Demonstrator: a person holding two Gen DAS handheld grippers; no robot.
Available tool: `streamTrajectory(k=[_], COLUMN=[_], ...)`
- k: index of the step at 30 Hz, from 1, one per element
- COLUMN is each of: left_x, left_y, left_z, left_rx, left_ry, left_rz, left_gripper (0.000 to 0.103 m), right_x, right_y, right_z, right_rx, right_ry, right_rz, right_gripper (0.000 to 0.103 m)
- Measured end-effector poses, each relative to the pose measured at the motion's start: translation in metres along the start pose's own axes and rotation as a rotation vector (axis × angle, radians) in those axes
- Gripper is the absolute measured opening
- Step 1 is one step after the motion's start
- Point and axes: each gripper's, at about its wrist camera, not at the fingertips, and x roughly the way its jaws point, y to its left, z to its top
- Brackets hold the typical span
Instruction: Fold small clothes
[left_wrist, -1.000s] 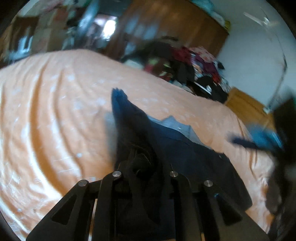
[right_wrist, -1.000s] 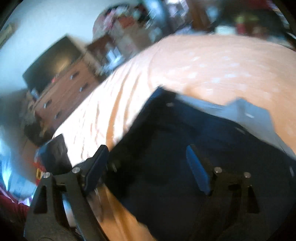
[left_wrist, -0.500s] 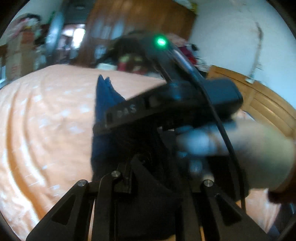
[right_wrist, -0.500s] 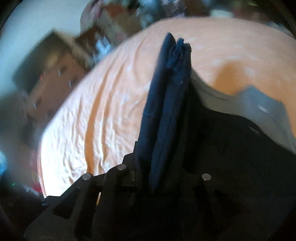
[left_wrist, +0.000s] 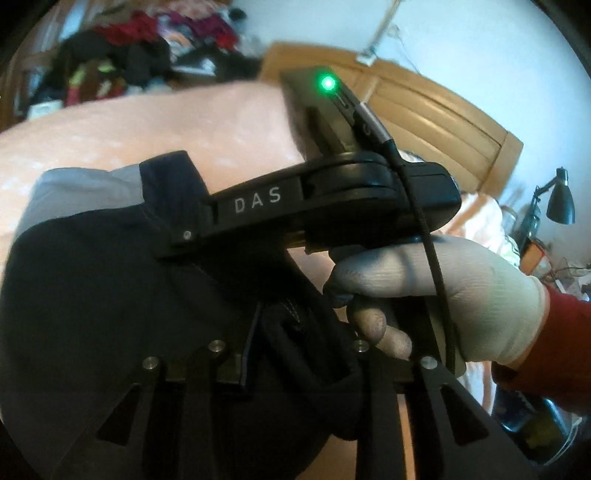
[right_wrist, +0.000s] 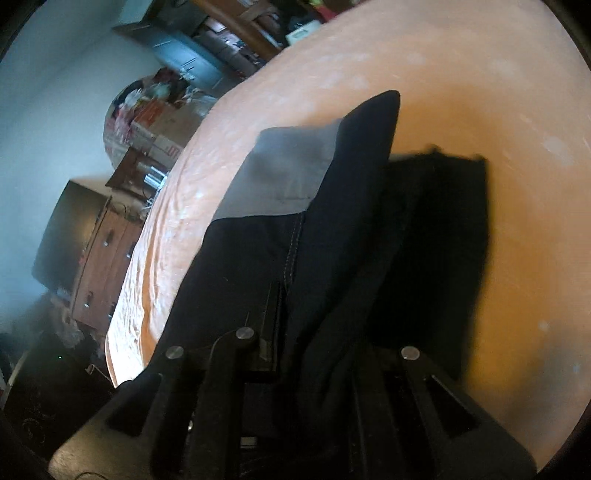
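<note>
A small dark navy garment (left_wrist: 110, 295) with a grey inner panel (left_wrist: 74, 192) lies partly raised over the orange bed sheet (left_wrist: 166, 129). My left gripper (left_wrist: 291, 332) is shut on a bunched fold of it at the bottom of the left wrist view. The right gripper's black body (left_wrist: 314, 199), green light on, crosses that view, held by a gloved hand (left_wrist: 461, 280) with a red sleeve. In the right wrist view my right gripper (right_wrist: 314, 325) is shut on the garment (right_wrist: 351, 184). Cloth drapes over its fingers, and the grey panel (right_wrist: 284, 170) shows beyond.
A heap of mixed clothes (left_wrist: 129, 55) sits past the far bed edge. A wooden headboard (left_wrist: 424, 107) and a black desk lamp (left_wrist: 557, 199) stand to the right. A dresser (right_wrist: 107, 258), a dark screen (right_wrist: 66, 236) and boxes (right_wrist: 155, 122) lie off the bed's left side.
The right gripper, open a second ago, has shut on the garment's edge. It has swung in front of the left camera. The cloth has turned and the grey panel shows more.
</note>
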Motion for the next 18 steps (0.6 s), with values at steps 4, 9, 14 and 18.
streamTrajectory(k=[4,9,14,18], left_x=[0.032,0.056,-0.003,-0.093], left_y=[-0.011,-0.005,-0.019,-0.017], left_z=[-0.006,-0.019,-0.029,-0.061], left_rx=[0.007,-0.014,0.078,0.08], left_ry=[0.056,0.14,0.139,0.037], left_rz=[0.004,0.021,-0.014,0.008], left_gripper=[0.035,0.043,0.044,0.046], right_x=[-0.004,0.009,-0.024,-0.048], right_y=[-0.028,-0.047,-0.04,-0.025], right_z=[-0.008,-0.014,-0.032,-0.057], right_rx=[0.046,0.146,0.158,0.14], right_ry=[0.0,0.018,0.033,0.05], right_rz=[0.027,0.102,0.145,0.137], right_gripper=[0.01,0.021,0.053,0.061])
